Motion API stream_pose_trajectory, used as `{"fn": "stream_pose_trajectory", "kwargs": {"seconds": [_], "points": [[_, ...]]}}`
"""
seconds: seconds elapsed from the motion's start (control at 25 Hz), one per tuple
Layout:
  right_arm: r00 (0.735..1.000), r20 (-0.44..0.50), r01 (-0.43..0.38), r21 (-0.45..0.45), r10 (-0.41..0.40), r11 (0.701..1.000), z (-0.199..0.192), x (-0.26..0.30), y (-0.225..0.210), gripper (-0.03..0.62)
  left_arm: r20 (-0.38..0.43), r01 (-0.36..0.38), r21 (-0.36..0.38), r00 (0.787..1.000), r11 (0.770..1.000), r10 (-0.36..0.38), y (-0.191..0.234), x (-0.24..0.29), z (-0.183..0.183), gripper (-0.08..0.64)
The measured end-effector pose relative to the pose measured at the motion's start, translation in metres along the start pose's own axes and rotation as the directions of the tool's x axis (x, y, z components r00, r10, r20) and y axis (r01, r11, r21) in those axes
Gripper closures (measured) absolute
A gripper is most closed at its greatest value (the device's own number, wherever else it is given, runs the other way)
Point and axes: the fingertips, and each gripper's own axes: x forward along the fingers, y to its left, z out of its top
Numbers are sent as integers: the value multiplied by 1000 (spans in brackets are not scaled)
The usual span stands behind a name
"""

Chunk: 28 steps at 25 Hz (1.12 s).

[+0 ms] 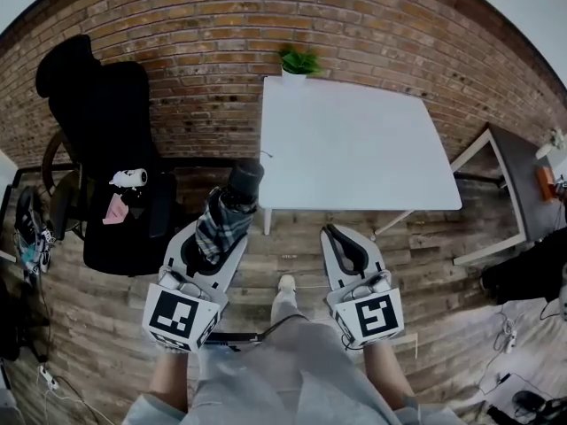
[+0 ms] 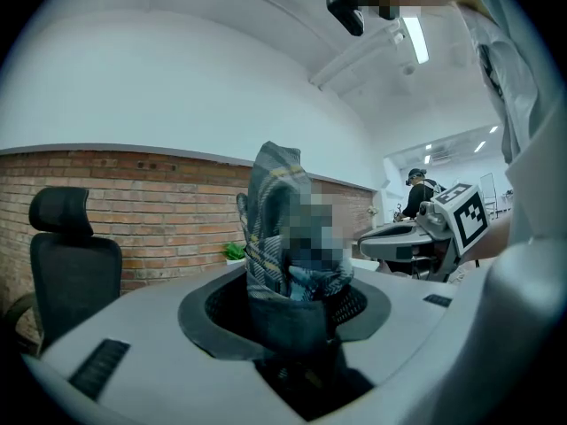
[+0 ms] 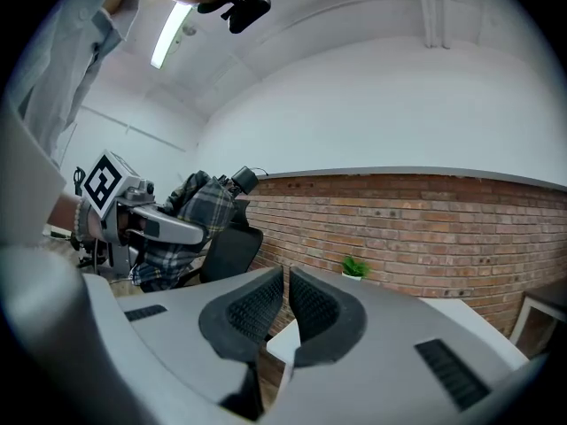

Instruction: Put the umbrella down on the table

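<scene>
Briefly, head view: both grippers were held out in front of the person, over the wooden floor (image 1: 292, 255), short of the white tabletop (image 1: 354, 140).

Left gripper (image 1: 220, 230): fingers clamped on the folded plaid umbrella (image 1: 226, 215). The left gripper view showed the bunched fabric filling the gap between the pads and rising up out of them. The umbrella's black end (image 1: 245, 181) pointed away from the person, toward the brick wall (image 1: 177, 25). In the head view that end lay just left of the tabletop's near-left corner. The umbrella was off the tabletop, carried only by the left gripper.

Right gripper (image 1: 342, 237): fingers drawn together to a thin slit, nothing between them. The right gripper view showed only the tabletop's edge and the floor through the slit. This gripper sat level with the left one, apart from it and from the umbrella.

Surroundings: a small green plant (image 1: 299, 61) stood at the tabletop's far-left corner, against the wall. A black office chair (image 1: 106, 149) stood left of the tabletop, with a white item (image 1: 130, 178) and a pink item (image 1: 115, 209) on its seat. What those two items were could not be made out.
</scene>
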Motion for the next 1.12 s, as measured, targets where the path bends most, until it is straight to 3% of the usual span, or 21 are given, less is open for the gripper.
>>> {"fn": "stream_pose_trajectory", "kwargs": {"seconds": [0.28, 0.64, 1.0, 1.12], "points": [[999, -10, -45, 6, 45, 999, -12, 61, -67, 543, -53, -45, 3, 998, 999, 45, 28, 81, 1, 347], [994, -22, -111, 2, 111, 994, -23, 134, -139, 543, -45, -102, -18, 994, 995, 101, 62, 177, 9, 347], [992, 3, -126, 17, 126, 992, -18, 161, -178, 543, -61, -104, -19, 993, 994, 102, 63, 223, 18, 347], [992, -28, -122, 18, 123, 992, -22, 168, -183, 543, -66, -97, -10, 993, 995, 96, 67, 232, 20, 347]]}}
